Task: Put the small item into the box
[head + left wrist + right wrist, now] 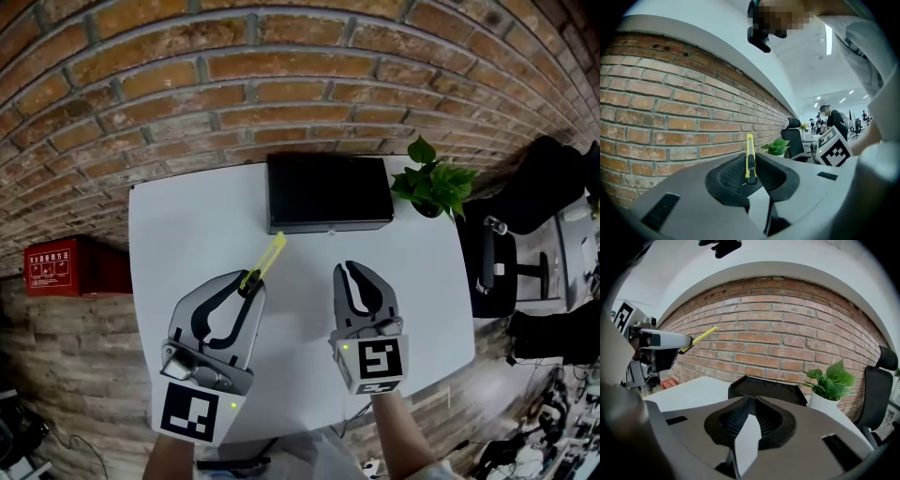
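Observation:
A slim yellow utility knife [266, 261] is the small item. My left gripper [251, 281] is shut on its lower end, held above the white table [178, 234]. In the left gripper view the knife [750, 157] stands upright between the pads and points up past them. A flat black box [328, 192] sits at the table's far edge, just beyond the knife's tip. My right gripper [349, 269] is shut with nothing in it, to the right of the left one and in front of the box [767, 389]. The knife [701, 338] also shows at upper left in the right gripper view.
A potted green plant [433, 183] stands at the table's back right corner, next to the box. A brick wall [281, 75] runs behind the table. A red case [66, 267] lies on the floor at left, and a black office chair [506, 267] stands at right.

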`<state>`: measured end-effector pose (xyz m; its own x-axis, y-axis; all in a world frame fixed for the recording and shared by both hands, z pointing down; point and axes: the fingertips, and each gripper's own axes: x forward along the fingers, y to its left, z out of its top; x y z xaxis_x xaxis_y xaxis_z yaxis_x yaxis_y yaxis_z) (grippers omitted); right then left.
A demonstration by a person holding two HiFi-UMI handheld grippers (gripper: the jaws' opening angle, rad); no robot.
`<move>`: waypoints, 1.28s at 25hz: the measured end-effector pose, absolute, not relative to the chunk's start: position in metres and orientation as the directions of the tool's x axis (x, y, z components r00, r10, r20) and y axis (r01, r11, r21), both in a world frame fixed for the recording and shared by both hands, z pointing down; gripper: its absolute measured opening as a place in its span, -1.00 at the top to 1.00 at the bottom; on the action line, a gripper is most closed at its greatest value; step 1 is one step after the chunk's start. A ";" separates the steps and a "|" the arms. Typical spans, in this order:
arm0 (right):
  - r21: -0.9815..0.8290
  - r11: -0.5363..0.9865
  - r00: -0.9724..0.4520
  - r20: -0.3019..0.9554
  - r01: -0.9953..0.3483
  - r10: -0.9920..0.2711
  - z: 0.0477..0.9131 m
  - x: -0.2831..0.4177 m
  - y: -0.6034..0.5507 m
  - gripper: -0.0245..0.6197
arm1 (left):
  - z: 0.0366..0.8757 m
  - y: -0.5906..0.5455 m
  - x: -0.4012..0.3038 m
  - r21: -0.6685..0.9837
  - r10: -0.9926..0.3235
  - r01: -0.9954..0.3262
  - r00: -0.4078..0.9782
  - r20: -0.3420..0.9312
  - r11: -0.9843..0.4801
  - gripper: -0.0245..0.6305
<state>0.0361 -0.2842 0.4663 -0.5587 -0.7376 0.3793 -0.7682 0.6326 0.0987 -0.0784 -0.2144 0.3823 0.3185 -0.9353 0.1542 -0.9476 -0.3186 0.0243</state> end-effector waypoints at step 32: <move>0.076 0.588 -0.464 0.536 -0.805 -0.705 0.562 0.027 -0.356 0.64 | 0.425 -0.246 -0.084 0.023 -0.940 -0.964 0.263 0.215 -0.264 0.70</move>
